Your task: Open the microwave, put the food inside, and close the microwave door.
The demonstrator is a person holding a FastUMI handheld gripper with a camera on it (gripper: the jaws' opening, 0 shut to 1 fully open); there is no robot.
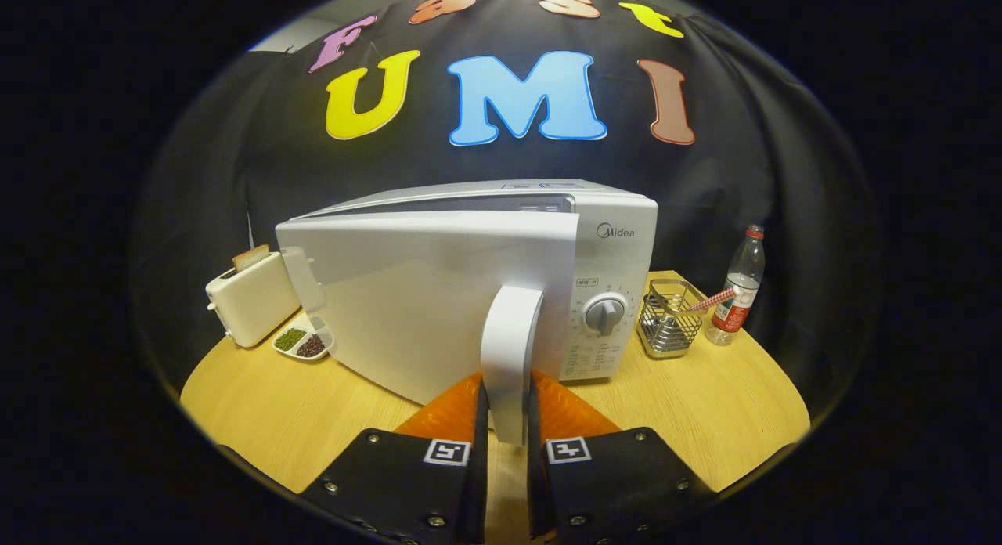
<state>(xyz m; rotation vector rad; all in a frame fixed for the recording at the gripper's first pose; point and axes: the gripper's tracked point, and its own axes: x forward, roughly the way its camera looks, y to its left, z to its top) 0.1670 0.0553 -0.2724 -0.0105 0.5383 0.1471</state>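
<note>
Gripper [507, 400] fingers sit nearest my camera, closed to a narrow gap on the white vertical door handle [510, 349], one finger pressing each side of it. I read the jaws as clamped on that handle, with nothing else between them.

Handle and white microwave door [415, 302] stand swung partly open, hinged at the 9 o'clock side, with the free edge angled out toward the fingers. Behind the door, the white box-shaped microwave [610, 216] sits on the round light wooden table [274, 420]; its grey rotary dial [604, 314] lies at 2 o'clock from the fingertips.

At 10 o'clock from the gripper, beside the microwave's hinge side, a cream toaster [250, 298] holds a slice of brown bread [250, 257] upright in its slot. Just in front of it rests a small white divided dish [304, 343] with green and dark brown contents.

At 2 o'clock, past the dial, a metal wire basket [665, 326] stands just beside the microwave. A clear plastic bottle with a red cap and red label [740, 290] stands near the basket, at the table's far edge.
</note>
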